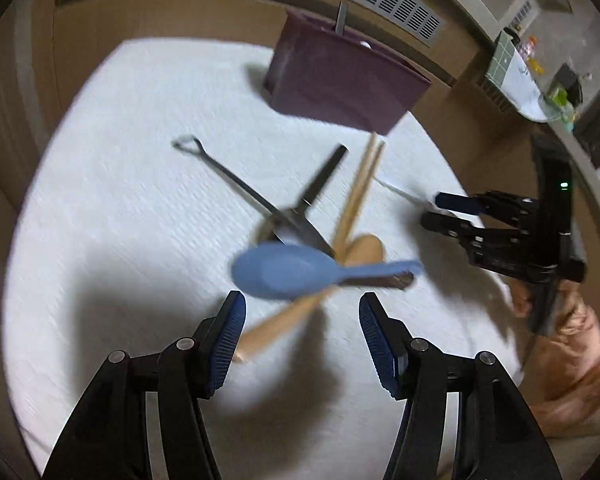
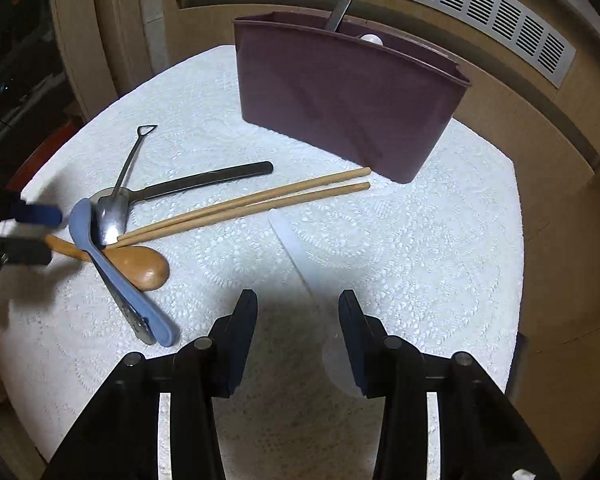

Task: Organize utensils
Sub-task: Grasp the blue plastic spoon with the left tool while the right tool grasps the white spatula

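- Textured white cloth [image 2: 420,240] covers my table.
- Maroon plastic caddy [image 2: 340,96] sits at 12 o'clock, smooth and oblong.
- My left gripper [image 1: 302,316] gapes wide, empty, over the blue spoon [image 1: 284,272].
- My right gripper [image 2: 298,320] is spread wide too, translucent white spoon [image 2: 296,248] lying between its fingers.
- Wooden chopsticks [image 2: 252,204] at 11.

Left gripper [image 1: 302,312] fingers spread above blue spoon [image 1: 284,270], atop wooden spoon [image 1: 364,250], chopsticks [image 1: 360,188], metal utensils. Maroon caddy [image 1: 340,80] upright behind on white-covered surface [image 1: 120,200]. Right gripper [image 1: 440,208] at right edge, white spoon [image 1: 400,191] at its fingers.
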Available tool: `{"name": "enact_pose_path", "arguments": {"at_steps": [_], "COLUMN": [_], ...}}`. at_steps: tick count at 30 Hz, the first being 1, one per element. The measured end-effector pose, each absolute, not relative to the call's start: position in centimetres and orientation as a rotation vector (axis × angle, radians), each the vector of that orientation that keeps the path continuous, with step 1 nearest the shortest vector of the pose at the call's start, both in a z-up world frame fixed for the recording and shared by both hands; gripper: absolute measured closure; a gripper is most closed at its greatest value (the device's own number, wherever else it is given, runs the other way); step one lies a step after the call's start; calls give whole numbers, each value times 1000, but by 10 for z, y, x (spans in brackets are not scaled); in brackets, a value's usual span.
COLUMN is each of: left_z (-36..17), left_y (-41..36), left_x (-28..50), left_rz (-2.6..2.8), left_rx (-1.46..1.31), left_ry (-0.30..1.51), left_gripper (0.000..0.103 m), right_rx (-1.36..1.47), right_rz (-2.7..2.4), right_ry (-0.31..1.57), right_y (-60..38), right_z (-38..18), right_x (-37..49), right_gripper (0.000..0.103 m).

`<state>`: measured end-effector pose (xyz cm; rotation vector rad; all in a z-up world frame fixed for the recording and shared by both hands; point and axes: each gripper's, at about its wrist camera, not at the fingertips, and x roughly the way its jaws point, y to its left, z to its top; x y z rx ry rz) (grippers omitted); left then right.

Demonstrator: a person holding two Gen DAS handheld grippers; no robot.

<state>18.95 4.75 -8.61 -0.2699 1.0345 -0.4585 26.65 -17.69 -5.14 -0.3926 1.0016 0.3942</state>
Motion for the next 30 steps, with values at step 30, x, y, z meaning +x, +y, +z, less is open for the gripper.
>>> {"name": "enact_pose_path", "arguments": {"at_steps": [30], "left_z": [-66], "left_y": [5], "left_x": [257], "left_rz": [-441], "left_rx": [-185], "left_ry": [1017], "left_gripper": [41], "right_rx": [-280], "right_rz": [557], "right_ry": [1048], "right_y": [-159], "right_z": [-52], "right_x": [265], "right_gripper": [72]}}
